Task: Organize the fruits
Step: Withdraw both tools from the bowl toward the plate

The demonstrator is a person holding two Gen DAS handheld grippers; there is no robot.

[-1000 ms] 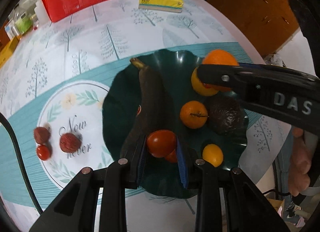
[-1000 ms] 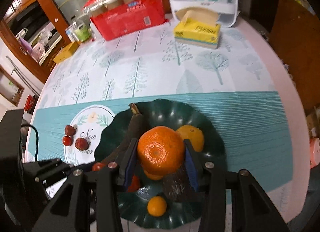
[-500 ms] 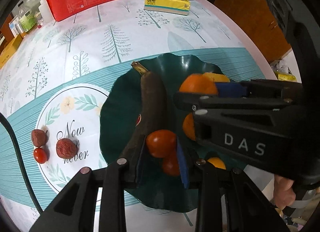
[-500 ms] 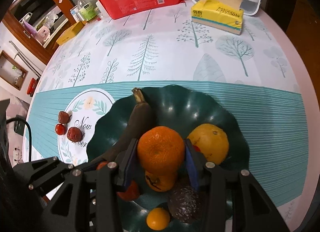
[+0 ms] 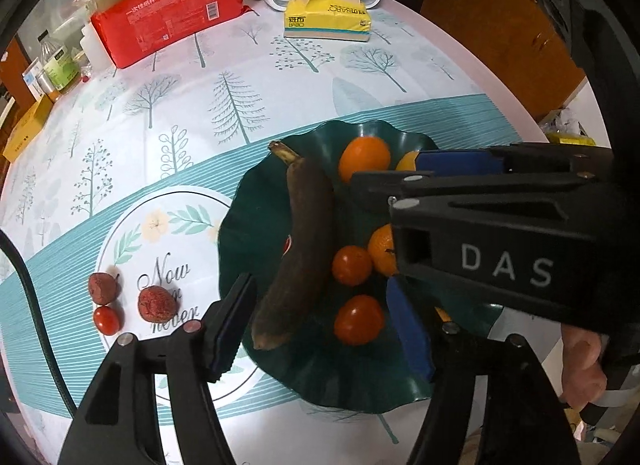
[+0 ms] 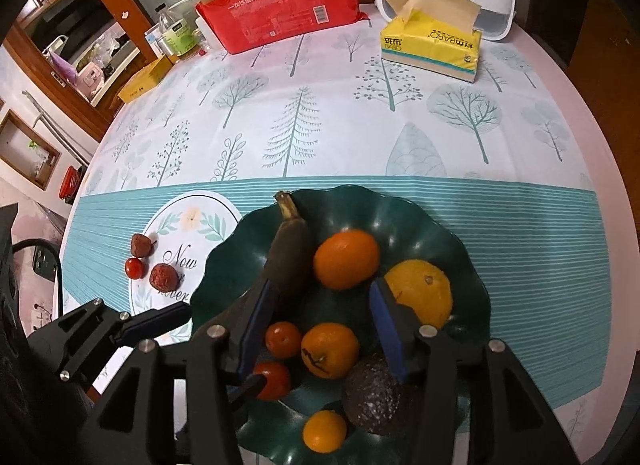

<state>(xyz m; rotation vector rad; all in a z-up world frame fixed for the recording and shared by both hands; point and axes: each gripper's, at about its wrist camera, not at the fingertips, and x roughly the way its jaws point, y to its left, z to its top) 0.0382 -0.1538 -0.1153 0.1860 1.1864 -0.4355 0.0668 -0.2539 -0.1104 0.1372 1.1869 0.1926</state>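
Released since a second ago, the tomato (image 5: 359,319) and mandarin (image 6: 346,253) now lie in the dark green wavy plate (image 6: 448,225) as the left gripper (image 5: 320,329) and right gripper (image 6: 320,325) hang over it, jaws opening and empty, beside the blackened banana (image 5: 308,233), with a yellow tissue pack (image 6: 432,47) beyond.

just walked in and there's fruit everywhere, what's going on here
A person is sorting fruit onto a dark green plate with two handheld grippers. Both hover over it with jaws opening and grip nothing: the left gripper above a tomato lying on the plate, the right gripper near an orange. A blackened banana also lies there. Two wrinkled red fruits and a cherry tomato still sit on the tablecloth.
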